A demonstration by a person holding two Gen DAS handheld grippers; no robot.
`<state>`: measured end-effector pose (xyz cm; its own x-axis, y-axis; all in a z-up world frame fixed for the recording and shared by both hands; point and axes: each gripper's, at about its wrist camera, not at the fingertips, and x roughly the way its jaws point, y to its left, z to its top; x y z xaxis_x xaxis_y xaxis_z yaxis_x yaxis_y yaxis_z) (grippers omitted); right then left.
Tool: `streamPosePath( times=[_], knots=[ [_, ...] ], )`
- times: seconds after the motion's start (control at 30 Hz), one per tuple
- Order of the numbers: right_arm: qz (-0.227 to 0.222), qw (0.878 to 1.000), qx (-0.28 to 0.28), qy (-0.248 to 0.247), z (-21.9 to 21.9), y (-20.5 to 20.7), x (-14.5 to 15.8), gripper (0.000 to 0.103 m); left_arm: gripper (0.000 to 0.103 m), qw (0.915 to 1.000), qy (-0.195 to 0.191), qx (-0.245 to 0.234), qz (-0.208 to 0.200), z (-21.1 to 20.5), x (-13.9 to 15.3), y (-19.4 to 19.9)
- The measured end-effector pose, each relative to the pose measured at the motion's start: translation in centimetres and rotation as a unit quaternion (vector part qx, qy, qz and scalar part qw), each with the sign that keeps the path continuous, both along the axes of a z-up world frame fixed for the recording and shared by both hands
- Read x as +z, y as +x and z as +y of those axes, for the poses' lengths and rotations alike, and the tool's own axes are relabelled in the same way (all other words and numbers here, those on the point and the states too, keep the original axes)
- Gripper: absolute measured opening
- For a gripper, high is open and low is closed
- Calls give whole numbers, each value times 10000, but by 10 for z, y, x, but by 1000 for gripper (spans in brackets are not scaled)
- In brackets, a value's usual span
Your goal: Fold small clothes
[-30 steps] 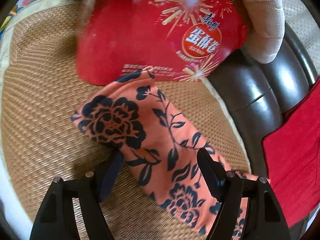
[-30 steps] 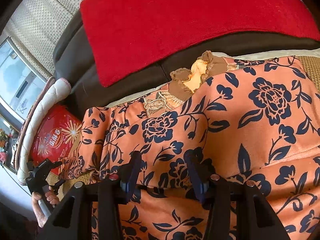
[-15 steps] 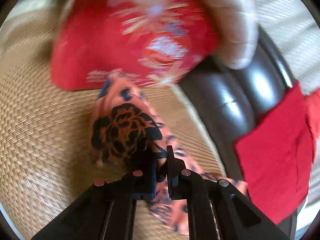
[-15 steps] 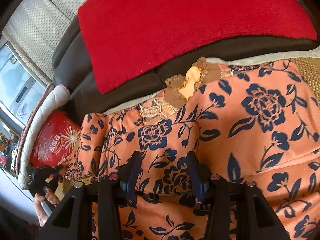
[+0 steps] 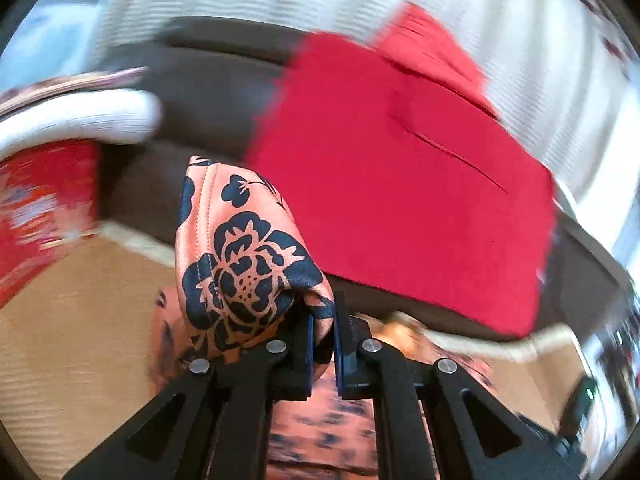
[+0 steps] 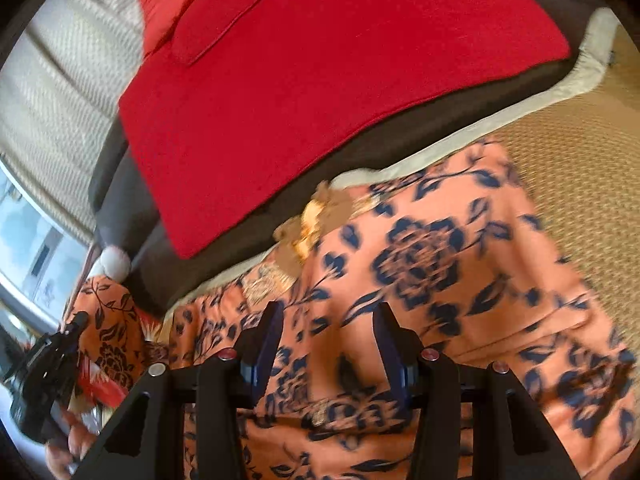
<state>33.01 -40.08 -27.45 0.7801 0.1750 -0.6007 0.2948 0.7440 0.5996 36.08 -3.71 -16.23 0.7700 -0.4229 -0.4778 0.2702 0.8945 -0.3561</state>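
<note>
An orange garment with dark blue flowers (image 6: 420,272) lies spread on a woven mat (image 6: 580,184). My left gripper (image 5: 322,332) is shut on one end of the garment (image 5: 244,264) and holds it lifted off the mat; the cloth bunches above the fingers. From the right wrist view the left gripper (image 6: 60,348) shows at the far left with the raised cloth end (image 6: 108,320). My right gripper (image 6: 328,340) is open, its fingers (image 6: 266,340) just above the middle of the garment, holding nothing.
A red cloth (image 6: 320,72) drapes over the dark leather sofa back (image 6: 120,208) behind the mat. A red snack bag (image 5: 36,200) and a white padded cushion (image 5: 80,120) sit at the left. A pale lace curtain (image 6: 48,80) is beyond the sofa.
My left gripper closed on the garment's end and lifted it, swinging up and to the right. My right gripper stayed open and shifted slightly over the garment.
</note>
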Motion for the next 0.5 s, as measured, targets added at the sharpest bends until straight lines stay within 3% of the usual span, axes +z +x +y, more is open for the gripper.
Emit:
streamPosePath(
  times=[0.1, 0.2, 0.27, 0.33, 0.4, 0.5],
  knots=[
    [-12, 9995, -226, 200, -23, -6, -3, 51, 8, 9960, 242, -838, 172, -66, -7, -10],
    [-44, 9982, -479, 356, -44, -13, -4, 51, 13, 9836, 635, -1636, 426, -120, -22, -19],
    [-91, 9966, -616, 533, -56, -16, -4, 58, 37, 9759, 747, -1978, 541, -133, -26, -23],
    [-159, 9949, -694, 716, -65, -16, -4, 68, 74, 9779, 623, -1958, 375, -122, -21, -24],
    [-236, 9940, -666, 836, -68, -16, -3, 72, 83, 9857, 372, -1639, 116, -96, -10, -17],
    [-197, 9957, -467, 782, -61, -9, 0, 72, 84, 9934, 64, -1125, 230, -55, -10, 4]
  ],
)
